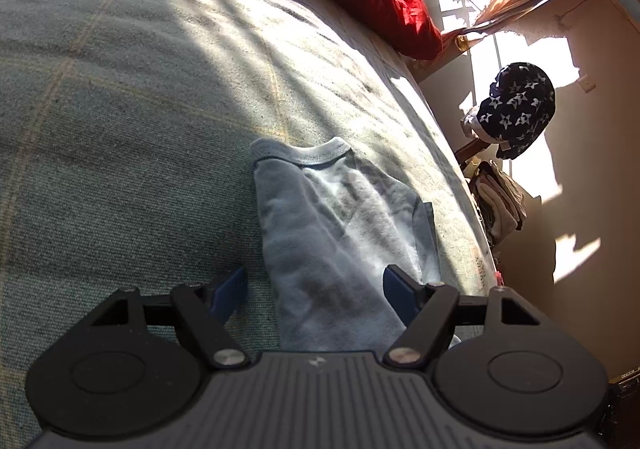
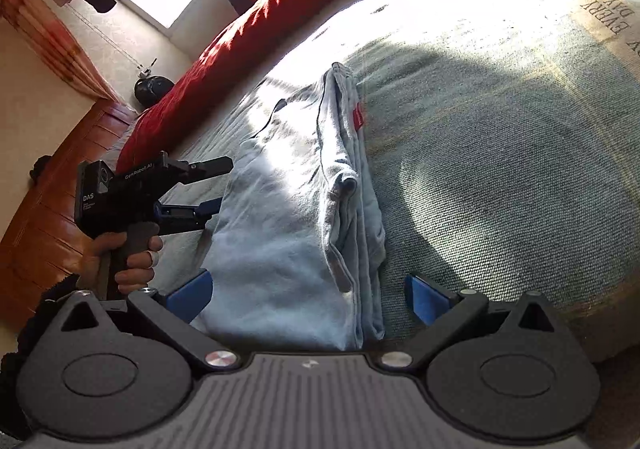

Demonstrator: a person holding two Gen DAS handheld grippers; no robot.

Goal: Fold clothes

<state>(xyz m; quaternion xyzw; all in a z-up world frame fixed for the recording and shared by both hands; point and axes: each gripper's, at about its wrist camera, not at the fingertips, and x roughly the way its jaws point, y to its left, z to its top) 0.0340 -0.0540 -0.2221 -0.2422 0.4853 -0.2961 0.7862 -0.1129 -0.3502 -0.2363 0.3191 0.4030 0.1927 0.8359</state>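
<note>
While sun falls in patches over the bed (image 1: pixel 120 109), a light blue shirt (image 1: pixel 320 233) lies on its grey-green cover, folded into a long narrow strip. In the left wrist view the shirt runs straight ahead of the left tool (image 1: pixel 316 289), with its collar (image 1: pixel 304 155) at the far end. The near end of the strip passes between the two blue pads (image 1: pixel 230 295), which stand wide apart; the strip lies closer to the right pad, but I cannot tell if it touches it. The left pad is clear of the cloth, over the bare cover.

In the right wrist view the right tool (image 2: pixel 310 297) also stands wide, and the shirt (image 2: pixel 288 249) lies between its pads (image 2: pixel 188 295) without being pinched. A thick folded edge with a rolled sleeve runs along the right side of the strip, and a small red tag (image 2: pixel 359 116) shows far ahead on that edge. To the left of this tool, a hand (image 2: pixel 128 253) holds the left tool (image 2: pixel 222 185) by its grip; its fingers are spread, one above the other, at the left edge of the shirt.

Beyond both tools, a red blanket (image 2: pixel 260 29) lies along the far side of the bed. To the right of the left tool, off the bed, a dark cloth with white stars (image 1: pixel 520 109) hangs near the wall.
</note>
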